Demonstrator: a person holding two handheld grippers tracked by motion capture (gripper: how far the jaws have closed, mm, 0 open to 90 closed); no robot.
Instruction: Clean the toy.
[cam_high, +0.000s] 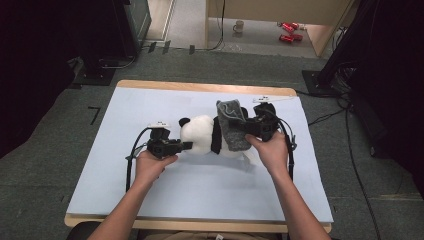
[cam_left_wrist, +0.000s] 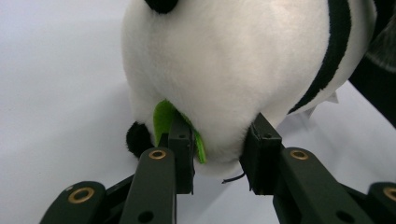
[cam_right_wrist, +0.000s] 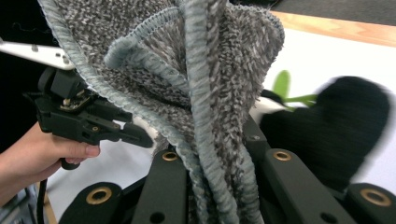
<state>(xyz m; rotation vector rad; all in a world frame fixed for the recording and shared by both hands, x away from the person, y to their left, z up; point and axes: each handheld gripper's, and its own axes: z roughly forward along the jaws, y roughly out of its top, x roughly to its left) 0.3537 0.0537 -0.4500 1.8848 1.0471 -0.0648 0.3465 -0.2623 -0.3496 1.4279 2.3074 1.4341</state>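
Lab-like recording room, white-topped wooden table (cam_high: 150, 100) on grey carpet, black equipment stands (cam_high: 107, 55) and trailing black cables (cam_high: 350, 145) beside that table

My left tool (cam_high: 187, 145) points level with jaws partly closed; my right tool (cam_high: 241, 125) is clamped tight, raised.
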